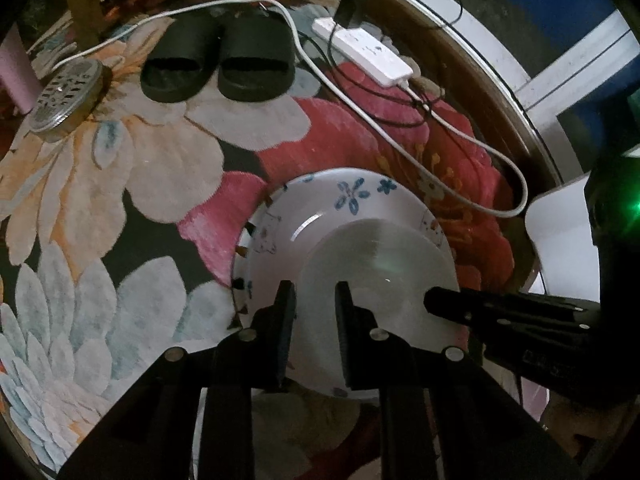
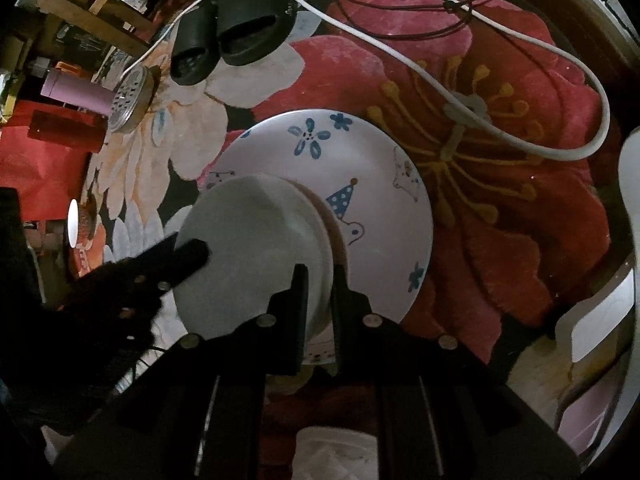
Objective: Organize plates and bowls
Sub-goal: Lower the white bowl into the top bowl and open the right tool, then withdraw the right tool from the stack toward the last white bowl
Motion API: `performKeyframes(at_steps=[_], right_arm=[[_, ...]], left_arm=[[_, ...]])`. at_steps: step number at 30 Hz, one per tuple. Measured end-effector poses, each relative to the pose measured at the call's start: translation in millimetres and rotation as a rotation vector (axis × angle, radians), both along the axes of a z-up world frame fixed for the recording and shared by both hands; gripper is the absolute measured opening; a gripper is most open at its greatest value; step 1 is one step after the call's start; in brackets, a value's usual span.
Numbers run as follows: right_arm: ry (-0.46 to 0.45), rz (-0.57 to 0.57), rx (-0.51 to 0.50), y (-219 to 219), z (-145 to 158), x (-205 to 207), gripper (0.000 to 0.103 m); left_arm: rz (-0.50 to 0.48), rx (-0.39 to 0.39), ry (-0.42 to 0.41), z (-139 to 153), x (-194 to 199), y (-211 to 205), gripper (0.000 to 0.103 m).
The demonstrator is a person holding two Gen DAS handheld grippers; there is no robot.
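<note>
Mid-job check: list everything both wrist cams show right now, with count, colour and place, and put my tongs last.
Patterned plate: one, white with blue flowers, on the rug.
Plain bowl: one, white, over the patterned plate, gripped at its rim on two sides.
Rug: one, floral in red, cream and black, under everything.
Slippers: one pair, black, far side of the rug.
Power strip: one, white, far right on the rug.
Cable: one, white, looping across the red flower.
Perforated metal disc: one, silver, far left.
Cylinder: one, pink, beside the disc.
Left tongs: black, shut on the plain bowl's rim.
Right tongs: black, shut on the opposite rim.
</note>
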State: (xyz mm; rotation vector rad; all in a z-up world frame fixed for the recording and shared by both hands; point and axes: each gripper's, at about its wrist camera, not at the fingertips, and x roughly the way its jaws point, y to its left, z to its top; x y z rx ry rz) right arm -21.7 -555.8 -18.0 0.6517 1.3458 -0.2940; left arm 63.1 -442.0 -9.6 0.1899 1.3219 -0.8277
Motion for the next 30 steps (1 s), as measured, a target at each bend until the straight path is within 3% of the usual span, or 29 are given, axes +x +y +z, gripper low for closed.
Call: performKeyframes(at_steps=[4, 7, 8, 9, 10, 14, 16, 17, 18, 30], right_arm=[[-0.006, 0.006, -0.01, 0.0, 2.4, 1.1, 0.011], [-0.007, 0.012, -0.036, 1.8, 6.9, 3.1, 0.013], [-0.013, 0.011, -0.045, 2.0, 9.1, 3.5, 0.014], [-0.019, 0.009, -0.063, 2.8, 12.7, 4.0, 0.014], [-0.022, 0.014, -0.083, 4.1, 16.1, 5.5, 0.015], [-0.027, 0.031, -0.131, 9.0, 24.3, 12.6, 0.021], [-0.033, 0.05, -0.15, 13.5, 27.6, 16.6, 0.05], [-0.035, 0.054, -0.161, 15.2, 29.0, 18.1, 0.078], [-0.045, 0.058, -0.171, 17.6, 31.3, 19.6, 0.096], [-0.037, 0.124, -0.184, 48.3, 31.1, 33.9, 0.099]], left_arm=[[0.016, -0.02, -0.005, 5.3, 4.8, 5.3, 0.023], [0.037, -0.03, -0.027, 10.3, 7.7, 14.9, 0.058], [0.049, -0.035, -0.036, 11.9, 8.9, 19.5, 0.08], [0.062, -0.042, -0.045, 13.3, 10.3, 24.5, 0.093], [0.073, -0.042, -0.051, 14.1, 11.7, 28.6, 0.097], [0.132, -0.022, -0.079, 15.3, 20.3, 47.3, 0.102], [0.158, -0.014, -0.093, 15.5, 23.8, 56.0, 0.102], [0.173, -0.008, -0.096, 15.3, 27.2, 61.7, 0.102], [0.183, -0.005, -0.094, 15.1, 29.4, 65.9, 0.102], [0.249, 0.024, -0.099, 16.5, 46.5, 111.5, 0.102]])
